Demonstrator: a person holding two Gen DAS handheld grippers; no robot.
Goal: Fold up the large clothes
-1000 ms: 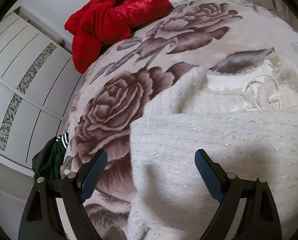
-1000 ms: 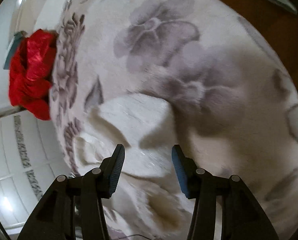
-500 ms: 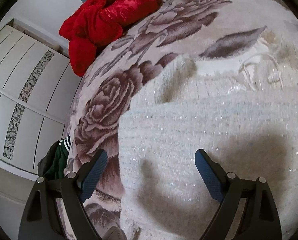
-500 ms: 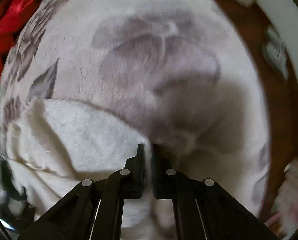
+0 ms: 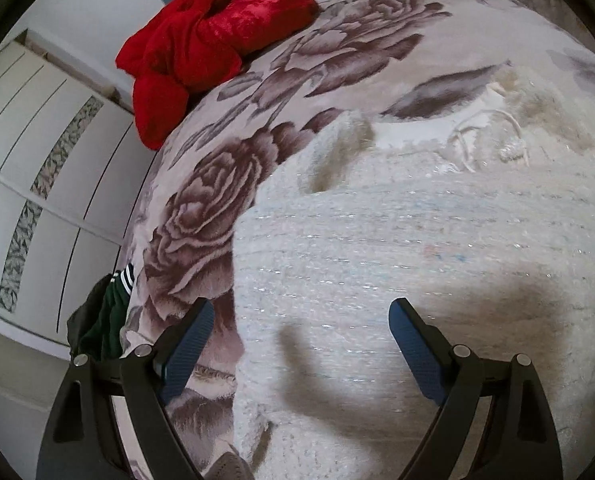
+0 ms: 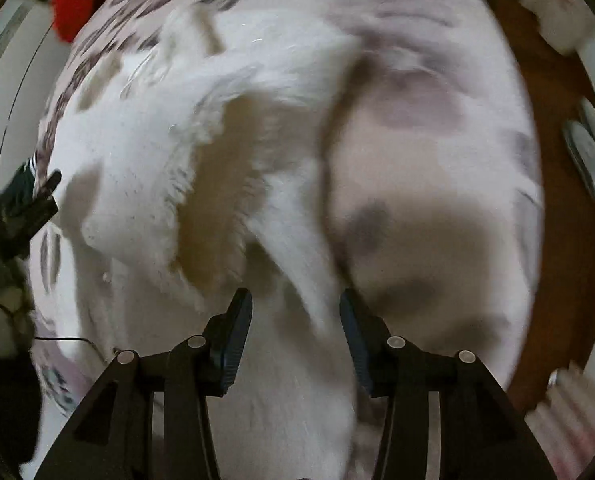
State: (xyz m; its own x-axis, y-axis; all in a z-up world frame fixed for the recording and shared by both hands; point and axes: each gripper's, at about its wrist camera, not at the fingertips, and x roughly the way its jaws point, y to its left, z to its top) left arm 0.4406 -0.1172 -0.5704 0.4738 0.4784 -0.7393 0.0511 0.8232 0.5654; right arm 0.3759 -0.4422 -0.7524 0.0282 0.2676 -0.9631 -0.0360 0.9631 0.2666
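White fuzzy knit, a large sweater (image 5: 397, 248) with faint glittering rows, lies spread on the bed, over a plush blanket (image 5: 337, 52) printed with big brown roses. In the left wrist view its near portion lies flat, its left edge running along a rose; a rounded fold rises at its far left, and a loop of white cord (image 5: 493, 136) rests on the garment farther back.

Left claw (image 5: 297, 344): released, jaws spread wide, hovering over the sweater's left edge. One blue pad sits above the blanket, the other above the knit. Nothing is between them. Its shadow falls on the fabric below.

Right claw (image 6: 295, 336): released, jaws parted to a moderate gap, with the white sweater (image 6: 145, 160) directly beneath and ahead. This view is heavily blurred; whether the pads touch the cloth cannot be determined. A raised fold of the sweater, with a shadowed hollow beside it, runs toward the claw. To the right of it lies the blanket (image 6: 425, 152), and beyond that a strip of brown floor (image 6: 557, 240).

Other items: a crumpled red garment (image 5: 205, 48) at the far end of the bed; a dark green garment (image 5: 105, 316) with striped trim hanging at the bed's left edge; a white panelled wardrobe (image 5: 37, 168) alongside.
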